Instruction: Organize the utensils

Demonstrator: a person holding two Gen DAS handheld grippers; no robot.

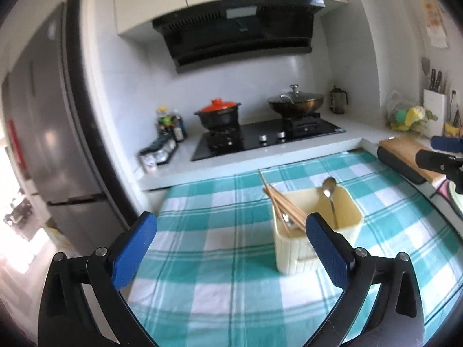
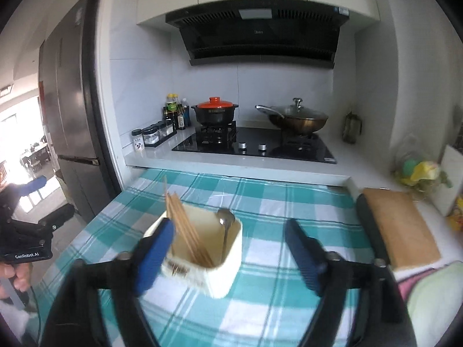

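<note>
A cream utensil holder [image 1: 292, 253] stands on the teal checked cloth [image 1: 220, 202]. It holds a bundle of wooden chopsticks [image 1: 282, 202] leaning left and a metal spoon [image 1: 329, 188] leaning on the far wall, with a second spoon bowl low beside the chopsticks. My left gripper [image 1: 231, 219] is open and empty, with the holder just behind its right finger. In the right wrist view the holder [image 2: 220, 277], the chopsticks [image 2: 182, 222] and the spoon [image 2: 226, 219] sit close ahead. My right gripper [image 2: 228, 228] is open with nothing held. Its left finger overlaps the holder's left edge.
A black hob [image 2: 254, 144] behind the cloth carries a red-lidded pot [image 2: 215, 111] and a lidded wok [image 2: 301, 118]. Condiment jars [image 2: 153, 136] stand left of it. A wooden cutting board [image 2: 399, 225] lies at the right, and a dark fridge [image 1: 43, 144] stands at the left. A hand [image 2: 14, 274] holds the left gripper.
</note>
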